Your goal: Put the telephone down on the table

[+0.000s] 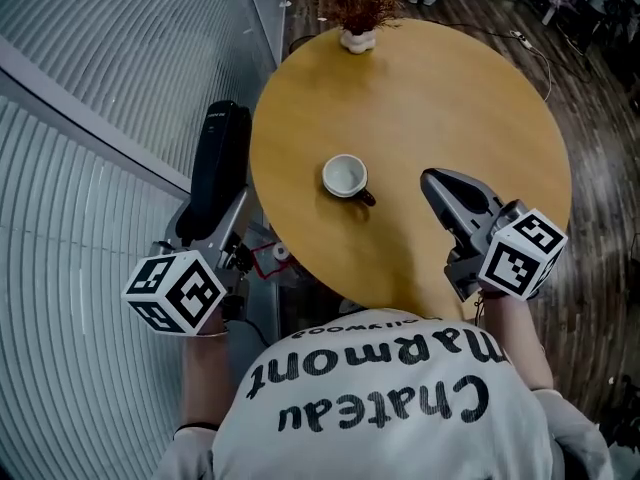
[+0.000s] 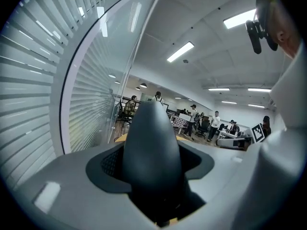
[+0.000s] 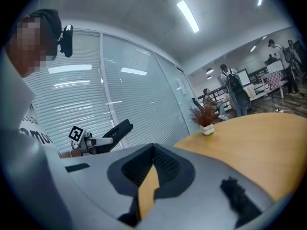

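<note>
The telephone [image 1: 220,166] is a long black handset. It hangs off the left edge of the round wooden table [image 1: 460,98], above the floor. My left gripper [image 1: 208,226] is shut on its lower end. In the left gripper view the telephone [image 2: 152,147] fills the space between the jaws and points up and away. My right gripper [image 1: 433,181] hovers over the table's near right part, jaws shut with nothing between them. From the right gripper view the telephone [image 3: 118,129] slants up in front of the blinds.
A white cup [image 1: 345,176] with a dark handle stands near the table's middle. A small potted dry plant [image 1: 357,13] sits at the far edge. A glass wall with blinds [image 1: 90,88] runs along the left. People move about the office in the background.
</note>
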A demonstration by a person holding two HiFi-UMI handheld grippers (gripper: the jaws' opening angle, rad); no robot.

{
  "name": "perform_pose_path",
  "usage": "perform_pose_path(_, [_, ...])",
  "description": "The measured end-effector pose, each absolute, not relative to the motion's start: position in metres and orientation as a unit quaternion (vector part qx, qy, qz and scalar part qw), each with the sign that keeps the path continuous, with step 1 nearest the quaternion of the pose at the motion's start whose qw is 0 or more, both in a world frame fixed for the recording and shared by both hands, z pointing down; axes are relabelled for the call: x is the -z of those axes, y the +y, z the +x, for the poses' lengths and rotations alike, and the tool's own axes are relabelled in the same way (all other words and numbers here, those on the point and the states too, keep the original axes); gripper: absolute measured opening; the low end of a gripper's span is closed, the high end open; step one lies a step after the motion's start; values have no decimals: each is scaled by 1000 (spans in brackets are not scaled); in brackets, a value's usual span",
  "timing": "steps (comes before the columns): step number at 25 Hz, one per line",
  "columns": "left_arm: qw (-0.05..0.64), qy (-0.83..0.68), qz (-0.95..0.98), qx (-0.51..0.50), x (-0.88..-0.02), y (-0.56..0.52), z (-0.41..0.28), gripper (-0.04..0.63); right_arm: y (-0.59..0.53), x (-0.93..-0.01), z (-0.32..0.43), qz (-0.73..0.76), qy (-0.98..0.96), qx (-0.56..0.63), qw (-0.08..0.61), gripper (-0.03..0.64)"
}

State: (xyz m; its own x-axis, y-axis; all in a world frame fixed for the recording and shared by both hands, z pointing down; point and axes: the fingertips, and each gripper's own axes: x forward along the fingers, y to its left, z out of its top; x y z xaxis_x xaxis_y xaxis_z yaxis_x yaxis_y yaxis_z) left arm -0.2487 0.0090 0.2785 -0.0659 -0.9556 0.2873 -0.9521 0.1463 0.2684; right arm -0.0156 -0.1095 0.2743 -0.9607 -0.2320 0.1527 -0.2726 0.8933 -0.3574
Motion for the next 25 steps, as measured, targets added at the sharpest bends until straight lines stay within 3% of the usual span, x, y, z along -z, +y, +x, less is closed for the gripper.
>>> perform_pose_path(18, [211,-746,631,7,-279,-4,-205,298,-105,-279,38,90,-980,-174,37,14])
perform_pose_path(25, [189,-734,652,6,-245,-20,-150,298,-99,-276,88,105,-977,-183,31,14])
